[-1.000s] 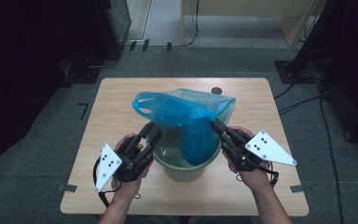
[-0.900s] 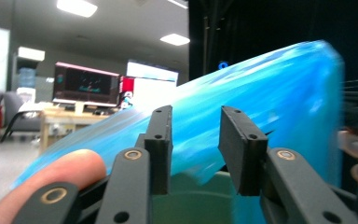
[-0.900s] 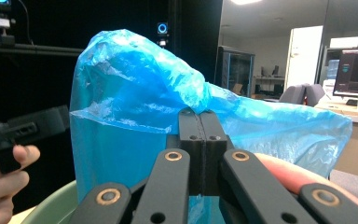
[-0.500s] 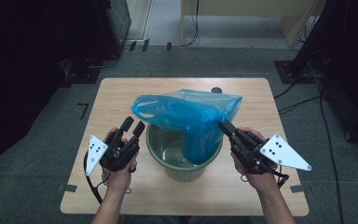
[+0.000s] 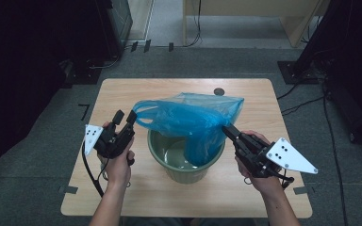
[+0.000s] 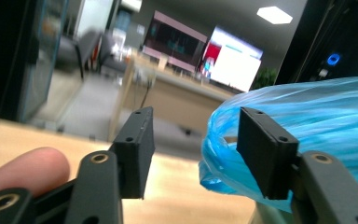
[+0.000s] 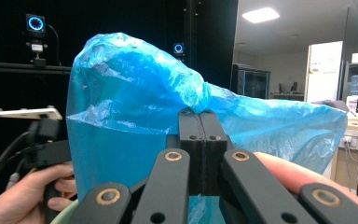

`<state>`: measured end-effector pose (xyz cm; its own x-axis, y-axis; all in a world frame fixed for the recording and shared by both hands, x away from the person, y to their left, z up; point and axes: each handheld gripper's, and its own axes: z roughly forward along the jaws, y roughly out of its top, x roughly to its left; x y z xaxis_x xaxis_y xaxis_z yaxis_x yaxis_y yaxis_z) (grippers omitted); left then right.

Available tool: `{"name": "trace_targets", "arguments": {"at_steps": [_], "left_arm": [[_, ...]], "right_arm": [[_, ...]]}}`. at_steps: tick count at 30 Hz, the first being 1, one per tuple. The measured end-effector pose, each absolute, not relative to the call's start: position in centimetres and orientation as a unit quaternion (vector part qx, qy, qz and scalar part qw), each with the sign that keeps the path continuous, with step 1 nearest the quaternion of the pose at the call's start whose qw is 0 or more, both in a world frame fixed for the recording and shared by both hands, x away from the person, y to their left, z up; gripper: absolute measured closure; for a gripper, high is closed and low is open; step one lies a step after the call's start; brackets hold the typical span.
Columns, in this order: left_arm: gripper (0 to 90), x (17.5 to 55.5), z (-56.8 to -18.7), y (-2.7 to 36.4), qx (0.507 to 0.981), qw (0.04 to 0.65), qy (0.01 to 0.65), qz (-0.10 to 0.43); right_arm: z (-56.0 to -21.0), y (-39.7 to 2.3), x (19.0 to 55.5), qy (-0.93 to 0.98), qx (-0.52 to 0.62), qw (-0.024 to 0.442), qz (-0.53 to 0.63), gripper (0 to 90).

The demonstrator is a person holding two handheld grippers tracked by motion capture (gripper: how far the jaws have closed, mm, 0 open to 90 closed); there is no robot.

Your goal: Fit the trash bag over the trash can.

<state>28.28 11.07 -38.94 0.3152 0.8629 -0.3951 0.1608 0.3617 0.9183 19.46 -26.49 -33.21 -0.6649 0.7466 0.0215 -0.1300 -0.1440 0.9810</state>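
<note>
Blue plastic bag (image 5: 195, 123) is draped over the green bucket (image 5: 185, 165), which sits mid-table on the wooden table (image 5: 122, 94). Part of the bag hangs down inside the bucket; the rest billows up and spreads toward the far edge.

My right gripper (image 5: 227, 132) has its jaws pressed together on the bag's edge at the bucket's right rim. In the right gripper view the two black pads meet flat with blue film (image 7: 135, 121) rising straight out of them, so it's pinching the bag. I can't quite make out how much plastic is actually between the pads there.

My left gripper (image 5: 125, 117) is left of the bucket, off the bag, jaws spread and just been opening. Nothing is between them: in the left gripper view the gap (image 6: 193, 140) shows open table and room behind, and the bag's bunched handle end (image 6: 223, 154) sits just beside the right-hand pad, possibly brushing its outer face.

From the high view, the bag's loop end points toward the left gripper's fingertips, close but apart. My left hand (image 5: 118, 162) rests over the table; my right hand (image 5: 259, 169) is near the front right.
</note>
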Motion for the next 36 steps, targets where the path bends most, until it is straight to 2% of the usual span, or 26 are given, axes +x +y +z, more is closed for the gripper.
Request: {"name": "trace_targets", "arguments": {"at_steps": [2, 4, 6, 7, 11, 14, 15, 18, 22, 29, 36], "left_arm": [[65.0, 28.5, -39.0, 10.9, 0.498, 0.651, 0.515, 0.251], [78.4, 28.4, -38.8, 10.6, 0.507, 0.649, 0.509, 0.251], [88.0, 28.2, -38.5, 10.4, 0.509, 0.648, 0.504, 0.260], [90.0, 28.1, -38.3, 10.3, 0.508, 0.650, 0.501, 0.263], [90.0, 27.7, -37.1, 10.5, 0.499, 0.656, 0.488, 0.286], [90.0, 27.2, -36.0, 11.0, 0.483, 0.664, 0.481, 0.308], [90.0, 27.0, -35.6, 11.2, 0.474, 0.668, 0.480, 0.315], [90.0, 26.3, -34.3, 11.8, 0.453, 0.681, 0.471, 0.331], [90.0, 25.1, -32.5, 11.7, 0.441, 0.697, 0.443, 0.352], [90.0, 23.6, -29.5, 11.5, 0.417, 0.719, 0.409, 0.377], [90.0, 23.6, -27.6, 12.5, 0.391, 0.726, 0.412, 0.387]], "right_arm": [[-33.3, -26.4, 19.5, 0.577, 0.268, 0.312, 0.706, 90.0], [-33.3, -26.5, 19.5, 0.578, 0.268, 0.315, 0.703, 90.0], [-33.4, -26.5, 19.6, 0.580, 0.273, 0.317, 0.698, 90.0], [-33.5, -26.5, 19.7, 0.581, 0.277, 0.318, 0.696, 90.0], [-33.6, -26.6, 20.0, 0.583, 0.297, 0.321, 0.685, 88.2], [-33.6, -26.8, 20.5, 0.587, 0.317, 0.305, 0.680, 75.2], [-33.6, -26.8, 20.6, 0.589, 0.320, 0.302, 0.677, 73.4], [-33.6, -26.9, 20.8, 0.590, 0.328, 0.309, 0.669, 62.4], [-33.3, -27.0, 20.9, 0.582, 0.339, 0.313, 0.670, 55.7], [-32.3, -27.3, 21.4, 0.567, 0.382, 0.348, 0.641, 50.7], [-32.7, -28.3, 21.8, 0.570, 0.398, 0.348, 0.629, 48.9]]}}
